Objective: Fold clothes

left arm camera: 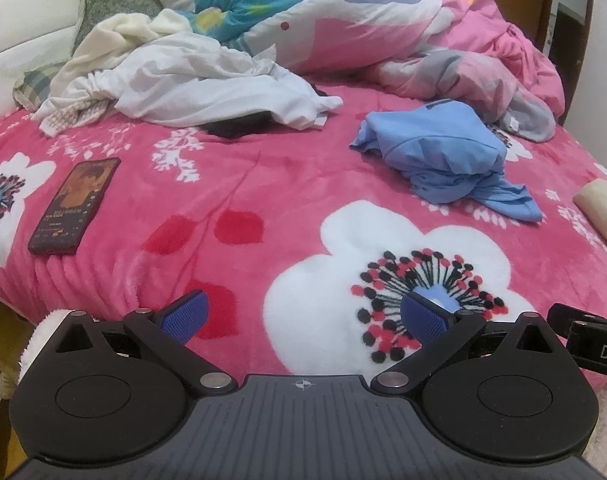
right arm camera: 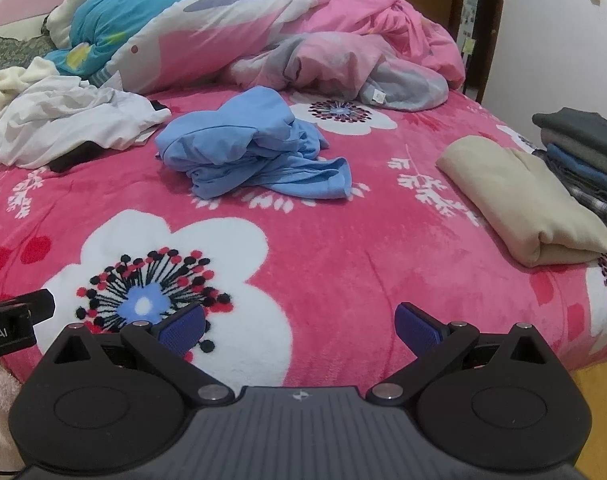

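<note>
My left claw [left arm camera: 303, 316] and right claw [right arm camera: 301, 326] hang released above the blanket [right arm camera: 343, 248], probably lining up on the crumpled blue shirt [right arm camera: 251, 152].

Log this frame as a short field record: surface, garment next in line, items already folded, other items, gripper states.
surface: pink floral blanket on a bed
next garment: blue shirt, crumpled, untouched
folded: beige garment beside a stack of dark folded clothes
unfolded pile: white clothes
other: phone, screen lit, lying on the blanket
left gripper: open, empty
right gripper: open, empty
</note>
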Motion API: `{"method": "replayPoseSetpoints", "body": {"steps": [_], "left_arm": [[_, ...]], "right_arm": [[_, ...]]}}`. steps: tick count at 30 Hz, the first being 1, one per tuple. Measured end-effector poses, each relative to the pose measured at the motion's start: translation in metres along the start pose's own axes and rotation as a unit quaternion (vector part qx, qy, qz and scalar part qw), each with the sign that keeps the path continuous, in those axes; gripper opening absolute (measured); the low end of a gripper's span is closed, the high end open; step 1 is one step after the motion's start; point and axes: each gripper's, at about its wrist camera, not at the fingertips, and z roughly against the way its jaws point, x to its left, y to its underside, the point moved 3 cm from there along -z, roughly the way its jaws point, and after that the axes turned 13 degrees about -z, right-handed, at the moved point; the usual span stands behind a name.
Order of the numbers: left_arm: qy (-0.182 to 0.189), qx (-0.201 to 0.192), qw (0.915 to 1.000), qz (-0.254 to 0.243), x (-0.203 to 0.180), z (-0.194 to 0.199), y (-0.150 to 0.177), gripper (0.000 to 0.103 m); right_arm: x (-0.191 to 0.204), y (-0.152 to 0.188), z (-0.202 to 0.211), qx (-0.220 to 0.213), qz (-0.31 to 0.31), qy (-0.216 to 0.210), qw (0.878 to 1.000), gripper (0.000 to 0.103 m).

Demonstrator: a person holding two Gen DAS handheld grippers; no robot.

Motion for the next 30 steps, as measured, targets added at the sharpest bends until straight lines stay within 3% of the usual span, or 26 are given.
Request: {"method": "replayPoseSetpoints", "body": {"steps": [30], "left_arm": [[-0.001,-0.007,0.9998,-0.019,-0.003,-0.005,-0.012,0.103]], "right_arm": [[0.003,-0.008,-0.009,-0.002,-0.010,-0.003,1.000,0.103]]}}
